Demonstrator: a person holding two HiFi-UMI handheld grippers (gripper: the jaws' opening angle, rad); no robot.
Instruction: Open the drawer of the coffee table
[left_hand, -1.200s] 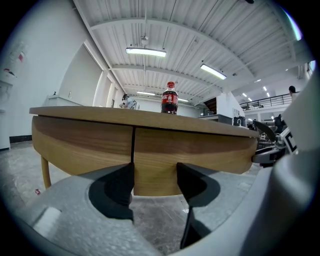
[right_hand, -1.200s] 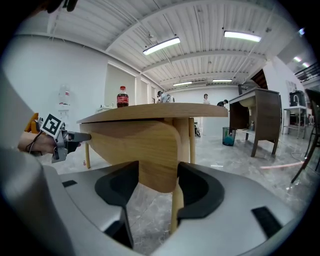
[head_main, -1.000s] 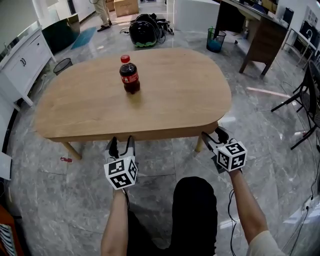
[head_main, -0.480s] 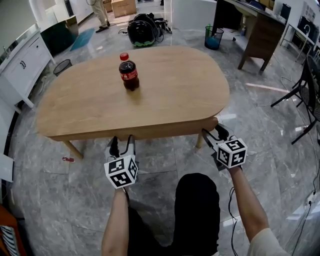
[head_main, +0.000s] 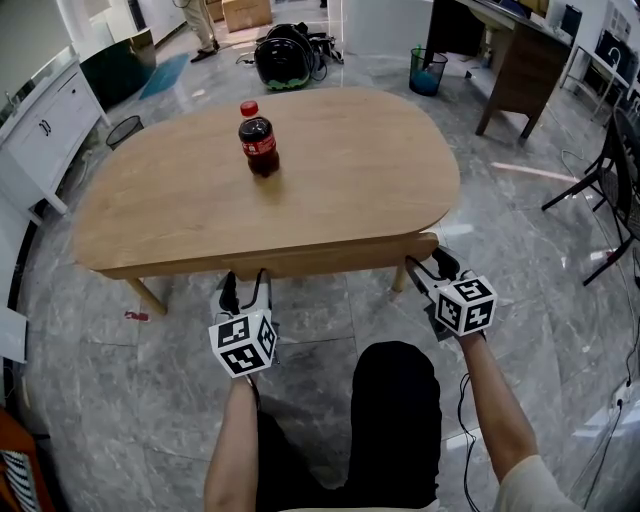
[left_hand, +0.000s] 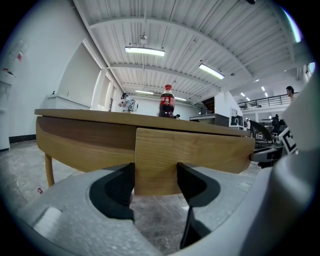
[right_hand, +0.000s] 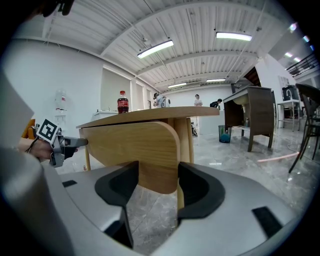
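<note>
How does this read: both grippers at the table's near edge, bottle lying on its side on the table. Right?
No: the bottle stands upright on the table, cap up, as the head view shows. The left gripper and right gripper are at its near edge.

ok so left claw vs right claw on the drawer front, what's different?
The left claw frames the drawer front's square-cut left end; the right claw frames its rounded right end. The right claw has a table leg right beside that end; the left claw sees none close by. Shared: both sit at the panel's lower edge, jaws apart with the panel end between them. Whether either presses on it isn't clear.
</note>
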